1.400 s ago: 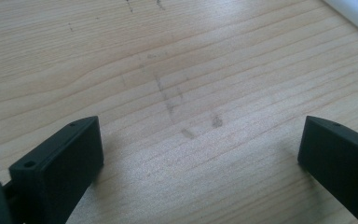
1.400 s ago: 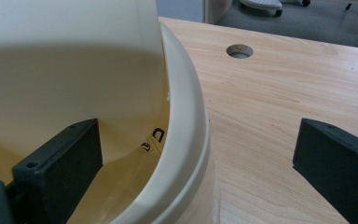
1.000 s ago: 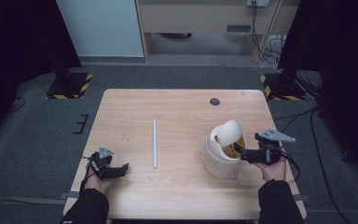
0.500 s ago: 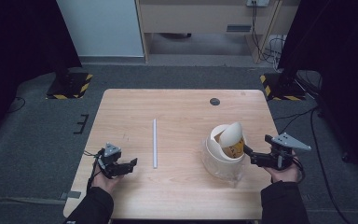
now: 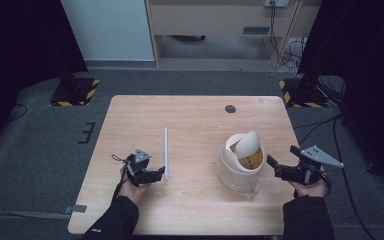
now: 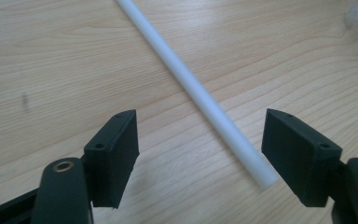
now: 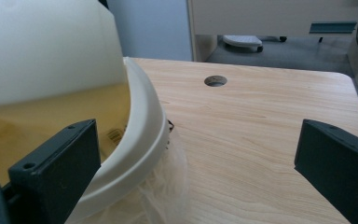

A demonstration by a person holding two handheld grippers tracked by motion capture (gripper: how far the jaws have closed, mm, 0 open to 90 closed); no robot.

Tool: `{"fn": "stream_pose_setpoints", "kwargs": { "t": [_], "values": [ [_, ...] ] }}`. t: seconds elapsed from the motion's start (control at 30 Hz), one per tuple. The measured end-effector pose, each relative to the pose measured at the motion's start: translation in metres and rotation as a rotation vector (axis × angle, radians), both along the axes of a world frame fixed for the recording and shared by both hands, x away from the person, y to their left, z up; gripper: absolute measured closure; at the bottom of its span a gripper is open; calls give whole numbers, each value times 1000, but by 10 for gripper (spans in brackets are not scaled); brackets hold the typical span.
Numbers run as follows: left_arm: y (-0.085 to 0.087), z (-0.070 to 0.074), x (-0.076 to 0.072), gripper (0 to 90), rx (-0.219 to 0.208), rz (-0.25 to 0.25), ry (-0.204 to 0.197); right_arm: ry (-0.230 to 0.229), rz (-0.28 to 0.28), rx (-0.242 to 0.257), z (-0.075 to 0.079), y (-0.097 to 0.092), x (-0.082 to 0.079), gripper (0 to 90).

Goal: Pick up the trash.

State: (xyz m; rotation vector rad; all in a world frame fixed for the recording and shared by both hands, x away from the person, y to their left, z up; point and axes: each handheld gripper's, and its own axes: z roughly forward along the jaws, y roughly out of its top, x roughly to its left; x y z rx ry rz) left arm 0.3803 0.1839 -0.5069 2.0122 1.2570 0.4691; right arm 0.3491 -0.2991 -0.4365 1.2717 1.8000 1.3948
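From above, your left claw (image 5: 156,174) has slid across the table (image 5: 195,120) to the near end of the white tube (image 5: 166,150), its jaws having just been closing, so a pickup looks imminent. Your right claw (image 5: 271,165) has drawn back from the white bucket (image 5: 237,167), which stands on crinkled clear plastic (image 5: 252,187) with a curved white piece (image 5: 249,143) propped inside over something yellow.

Along the left claw (image 6: 200,154), the jaws stand partly open and empty; the white tube (image 6: 200,93) lies flat between them, its end close to one pad but not pinched.

Along the right claw (image 7: 196,168), the jaws gape wide and hold nothing. The white bucket (image 7: 142,126) sits just beside one jaw, yellowish contents under the curved white piece (image 7: 51,46); what they are you cannot tell. A round hole (image 7: 215,80) marks the table beyond.
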Motion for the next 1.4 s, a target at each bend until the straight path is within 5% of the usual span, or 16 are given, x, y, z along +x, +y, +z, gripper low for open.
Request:
{"fn": "stream_pose_setpoints", "kwargs": {
  "t": [0.13,0.2,0.23,0.47,0.97,1.4],
  "values": [
    [-16,-9,11,320,-28,10,41,16,-13,13,-2,-6,-1,7],
    [-22,-16,15,326,3,11,60,21,-19,1,-4,-8,-2,7],
    [-26,-20,16,309,44,6,42,19,-24,-6,-5,-9,-2,6],
    [-28,-20,15,351,81,11,26,23,-64,-7,-8,-15,-2,5],
    [-14,-14,17,770,94,64,53,60,-92,-45,-13,-16,-1,16],
    [-10,-4,12,781,109,67,61,51,-115,-34,-12,-19,-1,24]
  ]
}}
